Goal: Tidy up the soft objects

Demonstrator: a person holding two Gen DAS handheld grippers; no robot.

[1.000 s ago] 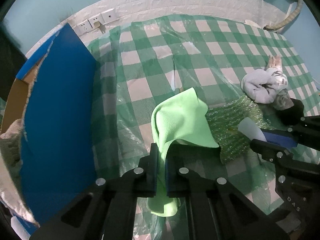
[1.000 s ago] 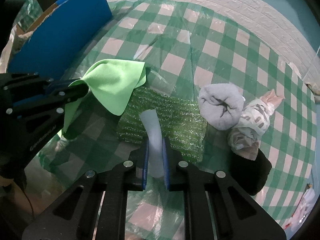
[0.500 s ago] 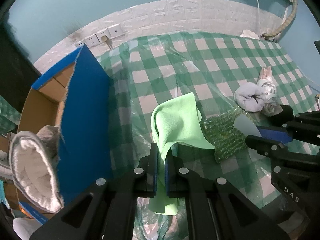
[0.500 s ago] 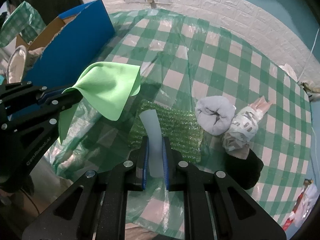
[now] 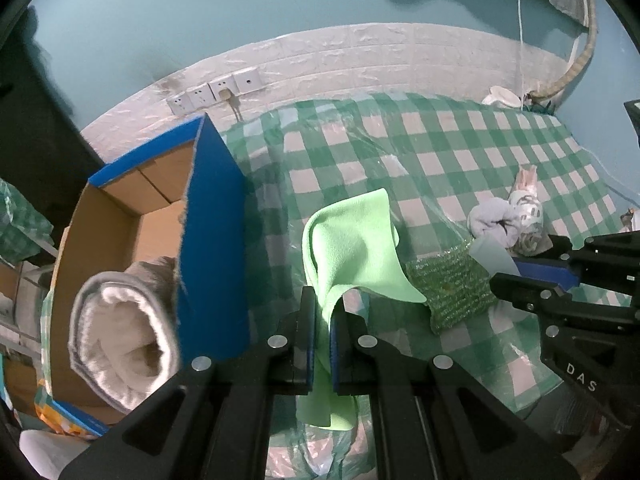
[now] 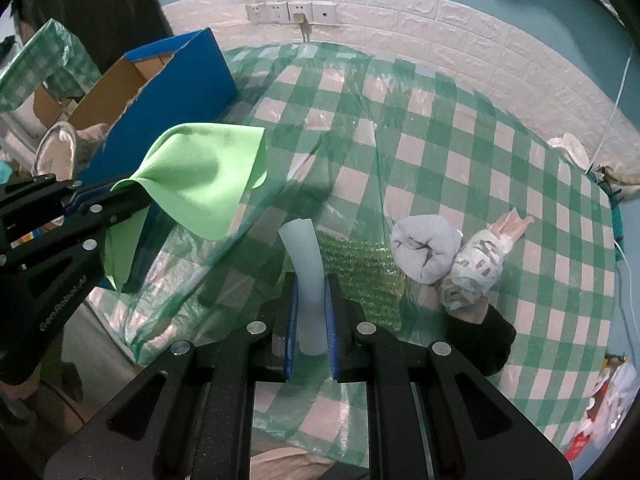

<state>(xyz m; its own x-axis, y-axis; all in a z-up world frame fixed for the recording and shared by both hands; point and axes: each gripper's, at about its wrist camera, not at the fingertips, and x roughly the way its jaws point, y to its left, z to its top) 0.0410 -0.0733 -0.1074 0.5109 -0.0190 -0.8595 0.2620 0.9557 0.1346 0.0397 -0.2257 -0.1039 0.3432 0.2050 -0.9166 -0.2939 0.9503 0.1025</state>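
My left gripper [image 5: 322, 320] is shut on a light green cloth [image 5: 352, 252] and holds it in the air above the table's left side; the cloth also shows in the right wrist view [image 6: 200, 184]. My right gripper [image 6: 310, 312] is shut on a pale white soft strip [image 6: 306, 264], above a green bubble-wrap sheet [image 6: 360, 276] lying on the table. A blue cardboard box [image 5: 212, 216] stands to the left with a rolled grey-white fleece [image 5: 120, 328] inside. A rolled grey sock [image 6: 424, 248], a patterned sock roll [image 6: 476, 268] and a black item [image 6: 492, 332] lie at the right.
The table [image 6: 460, 152] has a green-white checked cloth under clear plastic. A white brick wall with sockets [image 6: 292, 12] is behind. A white object [image 6: 568, 148] and cables lie at the far right corner. Clutter sits beyond the box at left.
Both grippers have risen and pulled back from the table with their loads. The left view now looks into the open box, showing the rolled fleece.
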